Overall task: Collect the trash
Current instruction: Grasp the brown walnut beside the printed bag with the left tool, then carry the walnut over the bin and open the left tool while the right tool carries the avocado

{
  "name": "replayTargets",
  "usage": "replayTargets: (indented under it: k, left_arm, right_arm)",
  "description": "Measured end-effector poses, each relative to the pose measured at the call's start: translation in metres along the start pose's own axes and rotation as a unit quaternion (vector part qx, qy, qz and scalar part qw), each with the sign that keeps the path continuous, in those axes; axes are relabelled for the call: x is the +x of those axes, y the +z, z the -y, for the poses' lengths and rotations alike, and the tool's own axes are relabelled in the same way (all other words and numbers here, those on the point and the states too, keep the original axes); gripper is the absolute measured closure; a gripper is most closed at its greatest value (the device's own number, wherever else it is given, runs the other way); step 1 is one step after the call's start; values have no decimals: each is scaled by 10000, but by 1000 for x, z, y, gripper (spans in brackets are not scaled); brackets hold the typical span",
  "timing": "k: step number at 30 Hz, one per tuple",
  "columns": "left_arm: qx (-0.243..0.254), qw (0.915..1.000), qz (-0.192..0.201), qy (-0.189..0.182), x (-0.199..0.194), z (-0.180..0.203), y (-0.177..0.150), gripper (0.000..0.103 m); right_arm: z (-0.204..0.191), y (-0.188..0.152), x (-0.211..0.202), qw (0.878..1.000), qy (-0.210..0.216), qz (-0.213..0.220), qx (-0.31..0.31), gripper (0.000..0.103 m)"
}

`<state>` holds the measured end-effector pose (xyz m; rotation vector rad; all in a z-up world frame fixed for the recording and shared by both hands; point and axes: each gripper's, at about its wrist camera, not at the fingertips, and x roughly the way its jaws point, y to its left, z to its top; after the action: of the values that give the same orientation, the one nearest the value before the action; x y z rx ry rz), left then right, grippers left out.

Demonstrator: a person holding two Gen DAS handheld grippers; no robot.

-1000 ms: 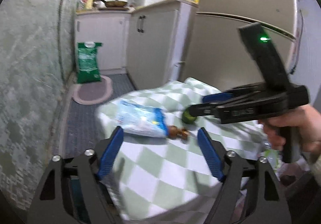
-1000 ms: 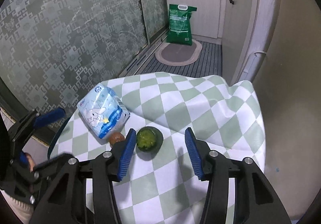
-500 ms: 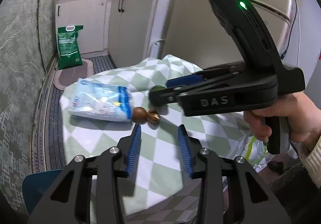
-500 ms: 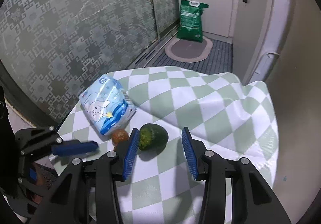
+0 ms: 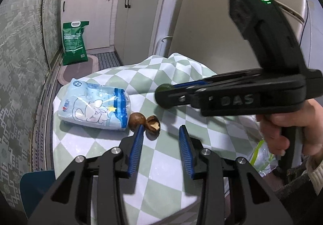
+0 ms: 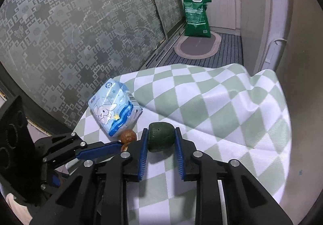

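A dark green fruit piece (image 6: 161, 139) lies on the green-and-white checked cloth (image 6: 212, 116). My right gripper (image 6: 160, 134) has its blue pads on both sides of it, pressed against it. A whole brown nut (image 5: 137, 121) and a cracked nut shell (image 5: 153, 122) lie beside a blue tissue pack (image 5: 92, 106). My left gripper (image 5: 161, 130) is open, its tips just short of the cracked shell. The right gripper shows in the left wrist view (image 5: 164, 95), with the green piece (image 5: 164, 88) at its tips.
A green sack (image 6: 196, 16) stands by an oval mat (image 6: 196, 46) on the kitchen floor. White cabinets (image 5: 139, 15) and a fridge (image 5: 212, 23) stand behind the table. A patterned glass door (image 6: 80, 33) runs along the left. A clear plastic bag (image 5: 262, 159) hangs low right.
My right gripper has narrowed onto the green piece. My left gripper has moved closer to the nuts and opened a little wider.
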<state>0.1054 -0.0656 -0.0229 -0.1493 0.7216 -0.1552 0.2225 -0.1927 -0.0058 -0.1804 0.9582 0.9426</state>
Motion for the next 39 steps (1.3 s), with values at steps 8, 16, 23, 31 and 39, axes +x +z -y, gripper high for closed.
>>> replayTargets:
  k: [8, 16, 23, 31, 39]
  left_arm:
    - [-43, 9996, -8, 290, 10, 2, 7, 71]
    - [-135, 9992, -43, 371, 13, 1, 10, 82]
    - [-339, 9994, 65, 60, 2, -3, 9, 82]
    - [-498, 9981, 375, 18, -28, -17, 5, 82]
    - [-904, 9913, 857, 430, -69, -60, -1, 82]
  right_arm:
    - [3, -1, -19, 9998, 25, 176, -2, 78]
    - [6, -1, -38, 9995, -46, 308, -39, 78]
    - [2, 0, -41, 9994, -107, 325, -69, 78]
    - [-12, 2, -38, 9994, -134, 264, -182, 78]
    - [-44, 12, -27, 9988, -5, 244, -418, 78]
